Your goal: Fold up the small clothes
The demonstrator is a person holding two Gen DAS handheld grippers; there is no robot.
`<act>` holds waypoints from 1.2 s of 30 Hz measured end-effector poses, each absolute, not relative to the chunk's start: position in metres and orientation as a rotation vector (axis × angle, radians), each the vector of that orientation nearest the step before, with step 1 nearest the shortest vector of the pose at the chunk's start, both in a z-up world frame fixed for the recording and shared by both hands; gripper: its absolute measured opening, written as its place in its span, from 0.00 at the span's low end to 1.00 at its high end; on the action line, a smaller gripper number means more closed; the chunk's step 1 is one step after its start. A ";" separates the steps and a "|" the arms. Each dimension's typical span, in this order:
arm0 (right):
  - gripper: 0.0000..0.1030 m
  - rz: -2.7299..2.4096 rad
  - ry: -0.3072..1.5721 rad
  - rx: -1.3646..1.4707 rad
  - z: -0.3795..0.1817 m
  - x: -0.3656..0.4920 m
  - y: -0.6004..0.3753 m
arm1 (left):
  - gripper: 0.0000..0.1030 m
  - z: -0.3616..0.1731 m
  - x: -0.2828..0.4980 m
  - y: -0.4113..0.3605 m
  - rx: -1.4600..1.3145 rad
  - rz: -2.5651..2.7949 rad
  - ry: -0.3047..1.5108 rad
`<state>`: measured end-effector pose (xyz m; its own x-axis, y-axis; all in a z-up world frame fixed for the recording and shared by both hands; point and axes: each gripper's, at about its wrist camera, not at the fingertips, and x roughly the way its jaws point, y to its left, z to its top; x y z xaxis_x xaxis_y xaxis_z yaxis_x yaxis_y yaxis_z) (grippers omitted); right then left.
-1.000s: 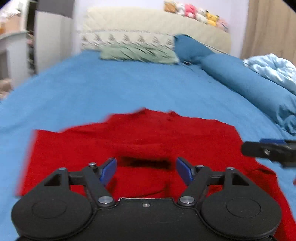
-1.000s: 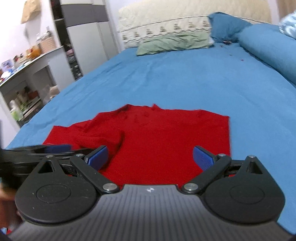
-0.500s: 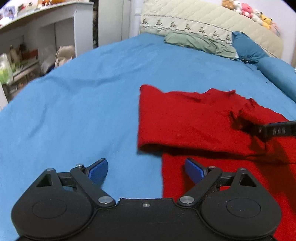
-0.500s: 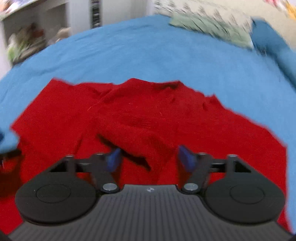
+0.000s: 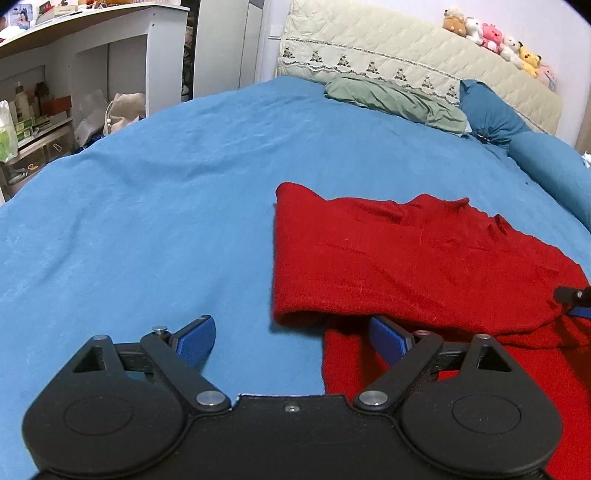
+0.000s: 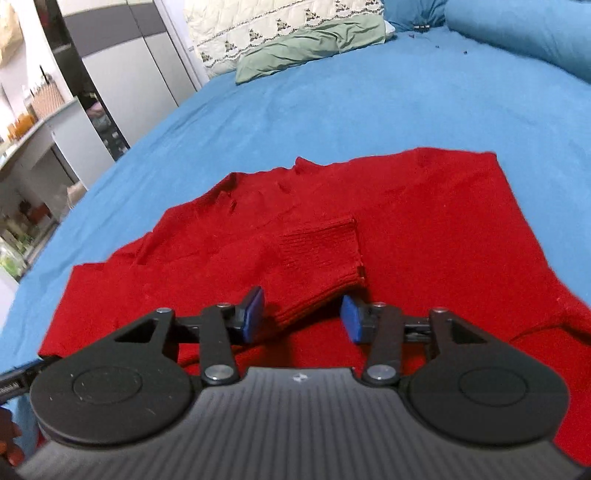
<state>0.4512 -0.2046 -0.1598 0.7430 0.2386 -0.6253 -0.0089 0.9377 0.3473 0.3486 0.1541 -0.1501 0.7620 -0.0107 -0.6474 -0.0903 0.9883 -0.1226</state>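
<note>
The wide bed with a blue sheet [image 5: 147, 206] carries the red knitted sweater [image 6: 424, 221], lying flat, one sleeve folded across its body. The ribbed sleeve cuff [image 6: 321, 254] lies just before the right gripper [image 6: 301, 319]; its jaws are half open, holding nothing. The left gripper [image 5: 291, 338] stands wide open and empty beside the fold. I think the cuff should be smoothed flat before the next fold. No readable writing.

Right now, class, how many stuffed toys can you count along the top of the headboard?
5 at least: a brown toy, a white toy, a pink toy, another white toy, and a yellow toy, in a row on the headboard. More may be hidden beyond.
</note>
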 end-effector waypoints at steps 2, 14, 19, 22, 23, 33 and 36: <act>0.60 0.132 0.725 0.361 -0.160 0.459 -0.205 | 0.88 -0.151 0.349 0.154 -0.143 0.043 0.701; 0.20 0.093 0.538 0.296 -0.070 0.475 -0.240 | 0.59 -0.152 0.364 0.152 -0.155 0.014 0.656; 0.20 0.001 0.543 0.299 -0.079 0.470 -0.285 | 0.45 -0.154 0.365 0.140 -0.097 0.004 0.678; 0.20 -0.022 0.614 0.298 -0.111 0.466 -0.294 | 0.41 -0.154 0.365 0.142 -0.105 0.008 0.697; 0.20 -0.028 0.624 0.306 -0.121 0.463 -0.296 | 0.40 -0.155 0.365 0.143 -0.108 0.009 0.702; 0.95 -0.063 0.519 0.184 -0.130 0.414 -0.292 | 0.54 -0.109 0.345 0.118 -0.038 -0.082 0.610; 0.95 0.018 0.515 0.161 -0.125 0.415 -0.285 | 0.79 -0.107 0.365 0.102 -0.072 -0.173 0.634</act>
